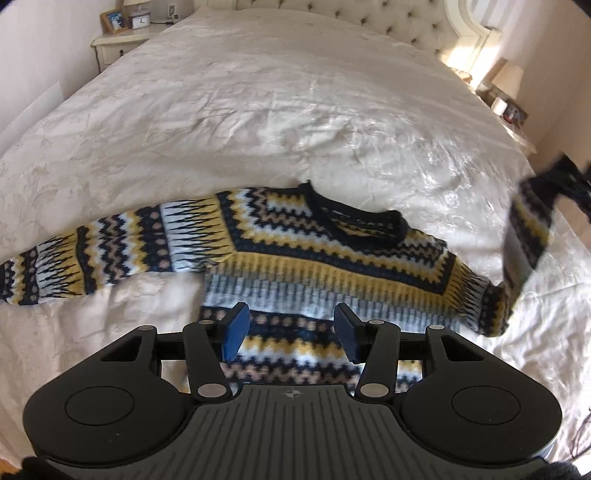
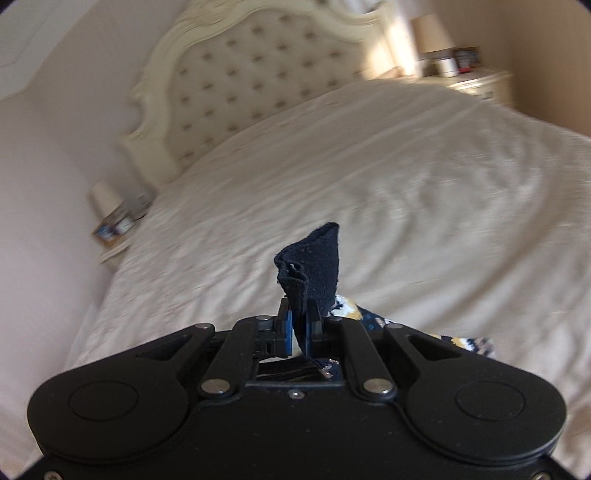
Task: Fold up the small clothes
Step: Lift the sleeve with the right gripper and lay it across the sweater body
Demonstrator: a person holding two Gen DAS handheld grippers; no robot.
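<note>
Cream bedspread point(image 1: 295, 110) covers a wide bed, wrinkled and glossy, with a tufted headboard point(image 2: 251, 74) at the far end. Nightstand point(image 1: 118, 44) at the far left corner in the left wrist view carries a framed picture point(image 1: 113, 20) and a small clock point(image 1: 140, 23). Second nightstand point(image 2: 480, 83) on the other side, lamp point(image 2: 430, 33) on it, sunlit.

Patterned sweater point(image 1: 325, 258) lies face up on the near part of the bedspread: navy, yellow, white and tan zigzag bands, dark neckband toward the headboard. One sleeve point(image 1: 92, 254) stretches flat to the left edge of the view. Other sleeve point(image 1: 524, 236) is lifted off the bed at the right, blurred, bending upward from the shoulder.

Left gripper point(image 1: 291, 332): jaws parted, blue pads point(image 1: 234, 330) clear of the knit, nothing between them; it hangs above the sweater's lower body.

Right gripper point(image 2: 300, 328): jaws clenched on the navy cuff point(image 2: 314, 266) of the raised sleeve. Cuff stands up past the fingertips in a folded cone; patterned knit trails off to the right below the gripper. Background in this view is streaked with blur.
</note>
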